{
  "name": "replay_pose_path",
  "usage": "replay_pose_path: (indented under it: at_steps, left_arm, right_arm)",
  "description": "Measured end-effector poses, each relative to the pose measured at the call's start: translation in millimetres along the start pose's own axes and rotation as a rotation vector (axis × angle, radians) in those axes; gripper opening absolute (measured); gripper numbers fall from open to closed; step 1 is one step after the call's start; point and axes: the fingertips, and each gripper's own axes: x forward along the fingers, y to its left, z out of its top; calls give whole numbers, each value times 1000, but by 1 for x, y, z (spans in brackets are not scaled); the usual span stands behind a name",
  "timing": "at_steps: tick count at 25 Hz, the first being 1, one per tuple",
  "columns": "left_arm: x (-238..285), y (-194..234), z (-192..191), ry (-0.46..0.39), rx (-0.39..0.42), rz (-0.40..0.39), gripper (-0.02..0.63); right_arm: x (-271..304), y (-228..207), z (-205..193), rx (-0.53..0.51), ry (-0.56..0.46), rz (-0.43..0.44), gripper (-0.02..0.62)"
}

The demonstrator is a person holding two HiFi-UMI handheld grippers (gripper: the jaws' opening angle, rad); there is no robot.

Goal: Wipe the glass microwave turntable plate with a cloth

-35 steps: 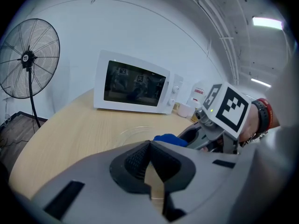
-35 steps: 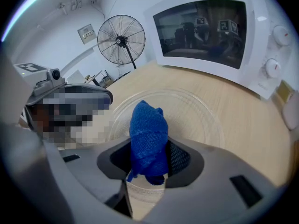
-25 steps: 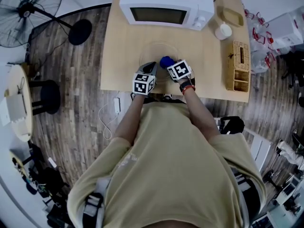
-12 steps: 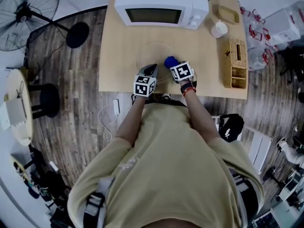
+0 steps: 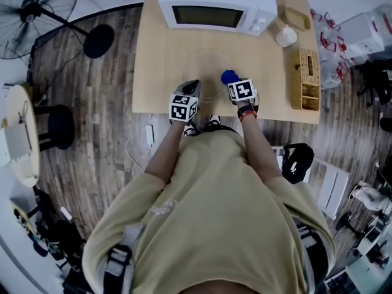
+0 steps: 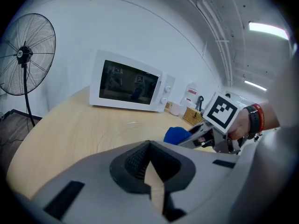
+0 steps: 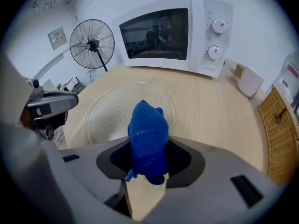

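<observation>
**Checker:** Right side, quick?

**Operator:** My right tongs (image 7: 145, 168) are clamped on the blue cloth (image 7: 148, 136). It's bunched up, and most of it sticks out past the tips toward the microwave (image 7: 173, 34).

**Checker:** Where's the plate?

**Operator:** The glass turntable plate (image 7: 105, 113) lies flat on the tabletop (image 7: 219, 111), in front of the microwave door and apart from it. The door is closed.

**Checker:** Is the cloth on the glass?

**Operator:** The cloth is at the plate's rim, on the side under the microwave's knobs. From the head view it overlaps that rim. No view lets me tell whether it touches the glass or hangs just above it.

**Checker:** Left side?

**Operator:** My left tongs (image 6: 149, 146) are closed tip to tip with nothing between them. They point toward the microwave from the tabletop edge farthest from it. They sit at the plate's rim on the side away from the knobs. I can't tell if there's contact with the glass. The two tongs are near each other, with the plate's near rim between them.

**Checker:** Anything else on there?

**Operator:** There's a white cup (image 5: 285, 37) just beside the microwave's knob end. A wicker basket (image 5: 306, 78) is out past the cup, further from the microwave, along the tabletop's edge. A standing fan (image 5: 37, 8) is on the floor, well off the microwave's other end.
</observation>
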Motion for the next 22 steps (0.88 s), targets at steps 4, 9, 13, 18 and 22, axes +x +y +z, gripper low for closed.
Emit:
replay_pose_path:
  at_steps: [4, 9, 13, 18, 22]
  left_arm:
    - [-9, 12, -1, -17, -5, 10, 18]
    - [-29, 29, 2, -44, -1, 36, 18]
    - [-43, 49, -3, -48, -22, 77, 18]
    - [-60, 70, -4, -56, -32, 115, 18]
    - [-71, 83, -1, -73, -38, 141, 18]
  right_arm:
    - [0, 6, 4, 26, -19, -1, 183]
    - [2, 53, 16, -11, -39, 91, 183]
    - [7, 92, 33, -60, -56, 168, 183]
    - [15, 138, 48, -112, -47, 263, 183]
    - [21, 172, 52, -183, -25, 323, 183]
